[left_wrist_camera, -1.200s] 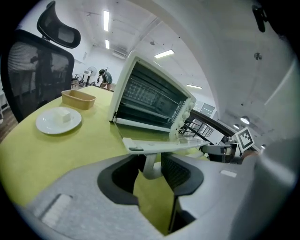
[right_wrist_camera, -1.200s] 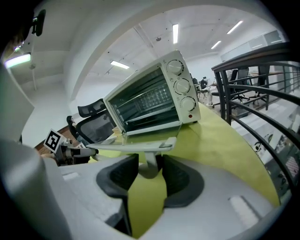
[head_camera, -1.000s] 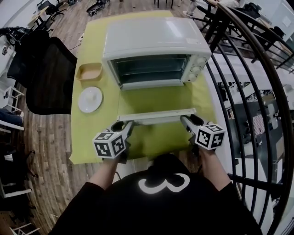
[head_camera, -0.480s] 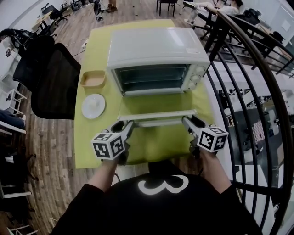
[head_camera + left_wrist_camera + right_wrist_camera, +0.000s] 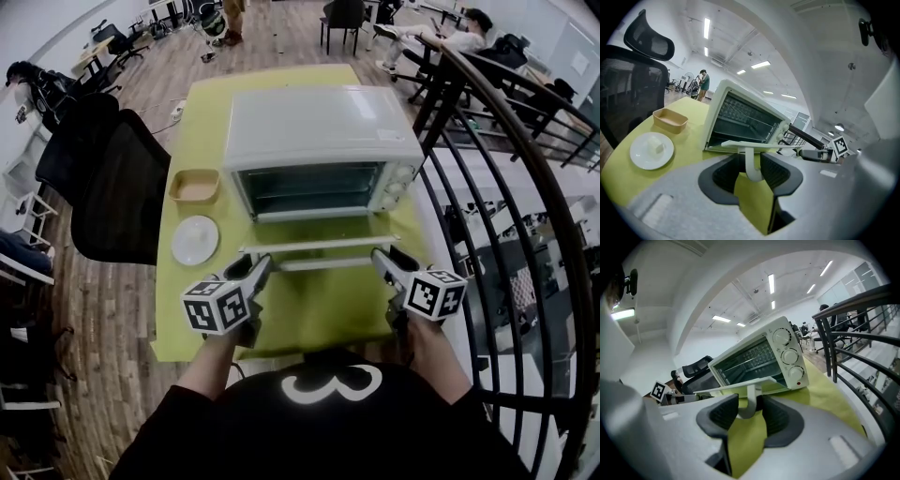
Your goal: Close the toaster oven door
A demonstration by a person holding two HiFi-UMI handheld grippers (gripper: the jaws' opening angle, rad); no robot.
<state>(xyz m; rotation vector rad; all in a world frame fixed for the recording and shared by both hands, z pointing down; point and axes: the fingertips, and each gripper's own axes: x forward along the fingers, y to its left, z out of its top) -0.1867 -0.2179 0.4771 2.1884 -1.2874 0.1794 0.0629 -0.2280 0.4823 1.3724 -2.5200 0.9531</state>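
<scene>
A white toaster oven (image 5: 323,127) stands on the green-covered table (image 5: 309,309) with its glass door (image 5: 319,232) folded down toward me. Its white handle bar (image 5: 319,246) runs along the door's front edge. My left gripper (image 5: 261,267) is at the bar's left end and my right gripper (image 5: 380,258) at its right end. In the left gripper view the handle's post (image 5: 751,164) stands between the dark pads of the left gripper (image 5: 752,168). The right gripper view shows the right gripper (image 5: 750,411) closed round the other post (image 5: 749,401) the same way.
Left of the oven lie a white plate (image 5: 195,240) with a small piece on it and a tan tray (image 5: 195,187). A black office chair (image 5: 112,187) stands beside the table's left edge. A black curved railing (image 5: 506,187) runs close along the right.
Both grippers have stayed on the handle ends. The handle bar now sits nearer the oven's front, the door looks raised a little, and the head view has shifted.
</scene>
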